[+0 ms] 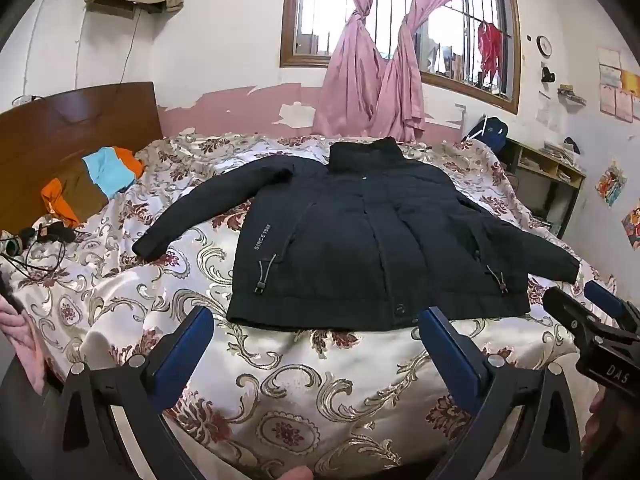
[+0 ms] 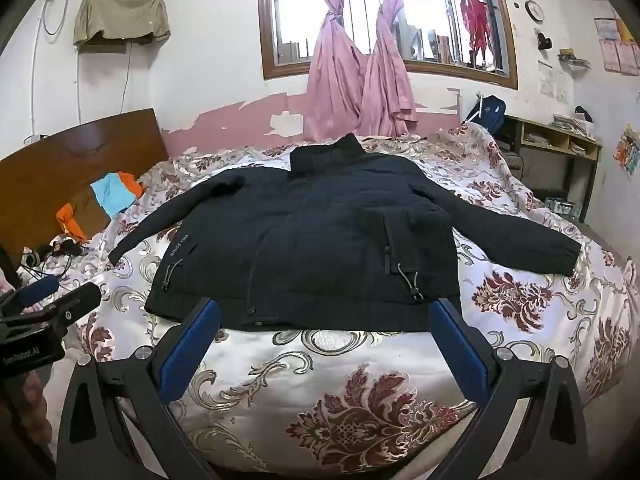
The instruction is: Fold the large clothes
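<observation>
1. The left gripper [image 1: 316,320] has its blue-padded fingers [image 1: 192,344] spread wide apart, with nothing between them and nothing touched; only the floral bedspread [image 1: 320,400] shows in the gap.
2. The right gripper [image 2: 324,312] is likewise wide apart, its fingers [image 2: 460,344] empty and clear of any cloth.
3. Both grippers tilt moderately downward toward the bed, held side by side: the right one shows at the right edge of the left wrist view, and the left one at the left edge of the right wrist view.
4. The dark jacket [image 1: 360,232] lies flat and front-up on the bedspread, collar toward the window [image 1: 400,20], both sleeves stretched out to the sides.
5. In the left wrist view the jacket's hem lies just beyond the fingertips, sitting more toward the right finger.
6. In the right wrist view the hem [image 2: 320,320] spans the gap between the fingertips, just past them; contact cannot be made out.
7. Orange, blue and brown clothes [image 1: 96,184] lie by the wooden headboard [image 1: 80,128], well apart from the jacket.
</observation>
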A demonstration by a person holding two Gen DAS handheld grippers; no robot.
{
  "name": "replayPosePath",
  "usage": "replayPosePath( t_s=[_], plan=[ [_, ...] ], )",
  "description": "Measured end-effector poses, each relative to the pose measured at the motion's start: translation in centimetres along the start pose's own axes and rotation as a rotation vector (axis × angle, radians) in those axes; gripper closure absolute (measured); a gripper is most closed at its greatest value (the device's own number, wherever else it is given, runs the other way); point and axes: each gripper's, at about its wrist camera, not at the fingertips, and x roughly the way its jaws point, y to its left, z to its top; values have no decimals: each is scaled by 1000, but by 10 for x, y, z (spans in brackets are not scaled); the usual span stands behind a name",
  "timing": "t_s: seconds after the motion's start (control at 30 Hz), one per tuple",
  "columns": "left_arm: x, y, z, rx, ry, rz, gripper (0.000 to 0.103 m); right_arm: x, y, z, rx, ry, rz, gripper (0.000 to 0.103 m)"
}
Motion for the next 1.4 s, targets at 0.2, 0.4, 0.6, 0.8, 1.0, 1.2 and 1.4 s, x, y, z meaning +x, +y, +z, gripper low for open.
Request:
replayPosePath(
  t_s=[0.2, 0.4, 0.6, 0.8, 1.0, 1.2, 1.4],
  plan=[
    [-3, 2, 0, -7, 7, -10, 0, -1, -1, 0, 4, -8, 1, 1],
    [-5, -3, 0, 0, 7, -5, 0, -5, -5, 0, 8, -4, 0, 1],
    [-6, 0, 1, -2, 6, -12, 0, -5, -4, 2, 8, -3, -1, 1],
    [-6, 2, 3, -2, 7, -14, 0, -5, -5, 1, 12, -4, -1, 1],
    [-6, 1, 3, -4, 7, -12, 0, -4, -5, 1, 13, -4, 1, 1],
    [-6, 1, 3, -4, 6, -13, 0, -5, -6, 1, 13, -5, 1, 1],
    [-6, 1, 2, -4, 6, -13, 0, -5, -6, 1, 13, -4, 1, 1]
  ],
)
